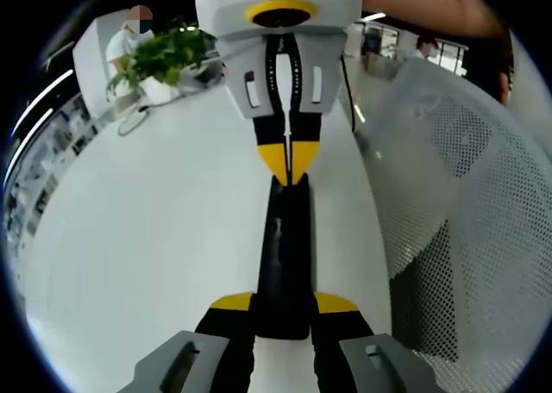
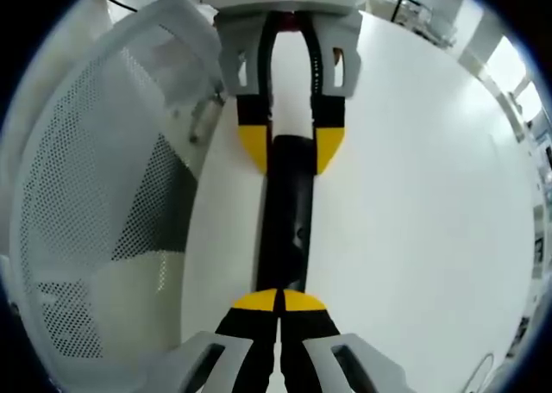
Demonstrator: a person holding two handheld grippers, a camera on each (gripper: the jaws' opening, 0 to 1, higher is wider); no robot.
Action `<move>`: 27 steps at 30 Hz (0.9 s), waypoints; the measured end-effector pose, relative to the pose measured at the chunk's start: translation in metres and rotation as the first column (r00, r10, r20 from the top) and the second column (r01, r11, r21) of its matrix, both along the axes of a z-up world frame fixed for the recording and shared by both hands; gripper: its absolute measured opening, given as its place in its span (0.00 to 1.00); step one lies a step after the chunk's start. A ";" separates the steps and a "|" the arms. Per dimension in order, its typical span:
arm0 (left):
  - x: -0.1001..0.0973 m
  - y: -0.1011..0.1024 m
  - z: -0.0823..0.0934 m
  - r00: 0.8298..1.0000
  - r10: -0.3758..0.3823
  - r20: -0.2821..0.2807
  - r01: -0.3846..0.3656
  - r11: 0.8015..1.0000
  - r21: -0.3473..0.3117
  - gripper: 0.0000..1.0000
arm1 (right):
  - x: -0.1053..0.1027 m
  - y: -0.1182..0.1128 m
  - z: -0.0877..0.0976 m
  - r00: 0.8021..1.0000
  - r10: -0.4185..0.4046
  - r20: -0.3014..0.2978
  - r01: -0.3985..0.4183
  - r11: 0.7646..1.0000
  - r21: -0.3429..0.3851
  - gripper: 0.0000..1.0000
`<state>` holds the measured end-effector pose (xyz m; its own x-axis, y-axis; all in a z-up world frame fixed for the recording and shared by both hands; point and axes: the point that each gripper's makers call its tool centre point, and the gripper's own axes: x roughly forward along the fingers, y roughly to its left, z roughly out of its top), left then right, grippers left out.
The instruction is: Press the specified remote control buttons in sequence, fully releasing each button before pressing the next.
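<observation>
While the left gripper point(image 1: 283, 311) clamps the near end of the black remote control point(image 1: 283, 255), the right gripper point(image 2: 279, 300), jaws closed, touches its other end; rigid, light, slick plastic, best held by its long edges.

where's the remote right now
The black remote lies lengthwise on the white table in the centre of the left gripper view, clamped at its near end by the left gripper, with the right gripper at its far end and a white mesh chair alongside.
</observation>
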<state>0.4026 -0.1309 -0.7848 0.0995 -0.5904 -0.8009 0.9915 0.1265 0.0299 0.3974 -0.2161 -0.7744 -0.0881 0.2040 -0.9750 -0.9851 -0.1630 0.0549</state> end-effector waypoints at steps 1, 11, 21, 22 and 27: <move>0.000 0.000 0.000 1.000 0.000 0.000 0.000 1.000 0.000 0.23 | 0.000 0.000 0.000 1.000 0.001 0.001 -0.001 1.000 0.000 0.00; 0.000 -0.001 0.001 1.000 -0.001 0.000 0.001 1.000 0.002 0.23 | 0.003 -0.001 0.006 1.000 -0.019 0.006 0.019 0.999 0.027 0.00; 0.002 0.001 -0.001 1.000 0.001 -0.001 -0.001 1.000 0.002 0.23 | 0.006 0.000 0.012 0.999 -0.035 0.011 0.034 0.998 0.052 0.00; 0.001 0.000 0.000 1.000 0.001 -0.002 -0.001 1.000 0.002 0.23 | 0.006 0.001 0.012 0.999 -0.034 0.013 0.033 0.998 0.052 0.00; 0.002 0.001 -0.001 1.000 0.003 -0.001 -0.003 1.000 0.003 0.23 | 0.006 0.003 0.014 0.999 -0.032 0.016 0.031 0.998 0.061 0.00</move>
